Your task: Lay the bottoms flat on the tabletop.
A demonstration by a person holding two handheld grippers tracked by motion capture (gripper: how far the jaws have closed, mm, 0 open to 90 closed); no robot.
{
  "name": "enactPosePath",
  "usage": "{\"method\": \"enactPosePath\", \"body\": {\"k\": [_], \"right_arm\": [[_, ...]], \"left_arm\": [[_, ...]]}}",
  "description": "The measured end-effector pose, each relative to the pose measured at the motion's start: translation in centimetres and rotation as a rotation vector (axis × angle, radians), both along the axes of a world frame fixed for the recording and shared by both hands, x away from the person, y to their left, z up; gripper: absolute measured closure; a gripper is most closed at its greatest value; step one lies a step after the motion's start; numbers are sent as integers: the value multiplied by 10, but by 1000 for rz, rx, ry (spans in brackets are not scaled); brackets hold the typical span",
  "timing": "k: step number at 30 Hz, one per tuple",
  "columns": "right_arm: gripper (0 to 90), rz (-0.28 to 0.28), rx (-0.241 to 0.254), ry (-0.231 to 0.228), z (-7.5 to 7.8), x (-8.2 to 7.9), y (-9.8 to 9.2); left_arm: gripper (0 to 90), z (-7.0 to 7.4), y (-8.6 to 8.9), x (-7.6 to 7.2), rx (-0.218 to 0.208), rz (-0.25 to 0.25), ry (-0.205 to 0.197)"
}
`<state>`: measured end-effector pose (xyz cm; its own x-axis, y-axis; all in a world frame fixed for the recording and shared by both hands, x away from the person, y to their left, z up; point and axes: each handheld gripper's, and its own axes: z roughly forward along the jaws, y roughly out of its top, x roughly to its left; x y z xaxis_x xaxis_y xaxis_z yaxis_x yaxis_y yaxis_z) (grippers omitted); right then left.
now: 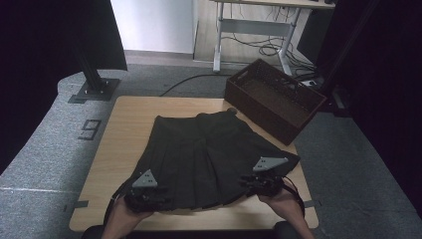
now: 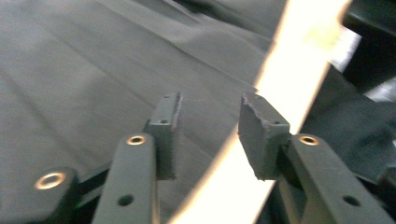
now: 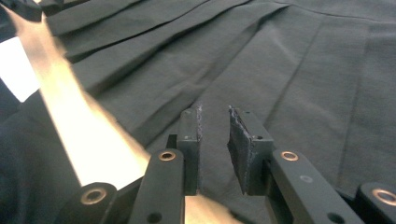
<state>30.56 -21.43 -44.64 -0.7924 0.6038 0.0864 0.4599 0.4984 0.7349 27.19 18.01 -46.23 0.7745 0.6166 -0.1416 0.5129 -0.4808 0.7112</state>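
skirt (image 1: 204, 154) flat on bench (image 1: 124, 124), hem toward the person | left hand-held gripper (image 2: 210, 133) open, nothing gripped | right hand-held gripper (image 3: 215, 142) parted, empty | soft, light, floppy cloth: pinch hem corners

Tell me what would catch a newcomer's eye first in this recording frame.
A dark pleated skirt lies spread flat across the middle of the light wooden table, waistband at the far side. At its near hem the left gripper and right gripper sit at the two corners, jaws parted with nothing between them. A dark woven basket stands open on the table's far right corner.
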Motion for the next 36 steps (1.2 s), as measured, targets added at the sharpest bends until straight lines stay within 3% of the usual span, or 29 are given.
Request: {"method": "enactPosePath", "body": {"k": [3,5,8,10,15,16,21,25,28,32,34,36], "right_arm": [[729,-10,-3,6,-5,9,4],[731,-13,-17,10,-13,16,11],[735,-31,-70,13,-31,25,19],[728,-37,-75,46,-47,30,22],[693,-8,-125,90,-82,21,38],[678,5,-139,81,-86,18,41],[652,13,-139,34,-77,15,51],[627,-14,-110,6,-68,27,58],[529,-40,-127,-13,-74,42,70],[397,-67,-154,-3,-90,50,84],[392,-57,-146,14,-89,46,86],[403,-29,-181,12,-84,39,84]], "left_arm": [[527,-5,-7,16,0,14,6],[521,-12,-17,26,28,22,4],[512,-25,-31,38,69,33,8],[510,-34,-37,45,79,33,29],[511,-54,-46,53,90,32,67],[511,-57,-48,54,85,30,73],[509,-66,-57,53,91,16,84],[506,-70,-61,54,67,20,83],[494,-71,-66,52,71,18,70],[479,-69,-67,50,79,18,51],[449,-64,-61,51,85,32,25],[391,-56,-50,57,102,79,-6]]}}
